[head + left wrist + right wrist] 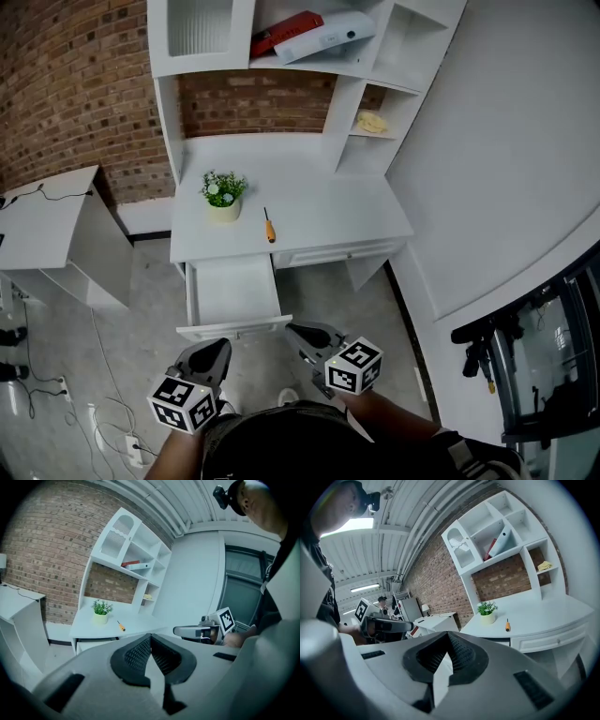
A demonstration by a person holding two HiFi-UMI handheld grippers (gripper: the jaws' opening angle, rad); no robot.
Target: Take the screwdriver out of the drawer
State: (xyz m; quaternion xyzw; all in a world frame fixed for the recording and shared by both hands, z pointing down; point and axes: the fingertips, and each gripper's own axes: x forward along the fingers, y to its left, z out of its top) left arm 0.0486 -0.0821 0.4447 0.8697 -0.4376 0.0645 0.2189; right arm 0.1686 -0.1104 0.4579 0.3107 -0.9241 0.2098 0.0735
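Observation:
The screwdriver (269,227), orange-handled with a thin dark shaft, lies on the white desk top (328,211), just right of a small potted plant (223,195). It also shows as a small orange mark in the left gripper view (121,626) and the right gripper view (507,626). Below the desk's left part the drawer (232,292) stands pulled out, and its inside looks bare. Both grippers hang low near my body, well short of the desk: the left gripper (212,354) and the right gripper (306,337) are shut with nothing between their jaws.
A white shelf unit (309,56) rises behind the desk, holding a red book and a white binder (323,37), with a yellow object (372,122) in a side niche. A second white table (42,225) stands left. Cables (103,394) lie on the floor. A white wall runs right.

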